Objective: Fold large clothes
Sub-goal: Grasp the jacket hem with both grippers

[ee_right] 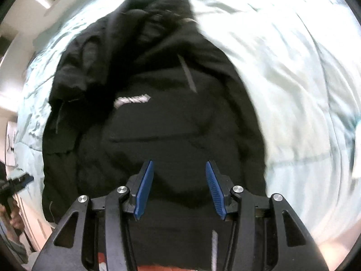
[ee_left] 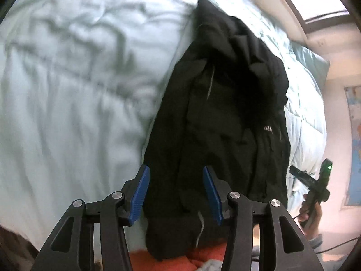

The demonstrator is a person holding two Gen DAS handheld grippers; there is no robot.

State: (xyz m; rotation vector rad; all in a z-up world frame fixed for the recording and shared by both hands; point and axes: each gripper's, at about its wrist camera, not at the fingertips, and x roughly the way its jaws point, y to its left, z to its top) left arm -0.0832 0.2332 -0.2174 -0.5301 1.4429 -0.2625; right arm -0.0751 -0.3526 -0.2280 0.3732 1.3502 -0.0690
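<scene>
One black jacket (ee_left: pixel 225 117), one duvet (ee_left: pixel 67 90), two grippers (ee_left: pixel 176 194).

Left tongs (ee_left: pixel 176 192): blue pads (ee_left: pixel 141 195) stand parted, nothing pressed between them, pointing steeply downward. Right tongs (ee_right: pixel 179 188): pads (ee_right: pixel 144 189) likewise parted, gripping nothing, pointing steeply downward. Relative to the left tongs, the right tongs sit off to the right side, held in a hand (ee_left: pixel 312 214) whose fingers wrap the handle.
</scene>
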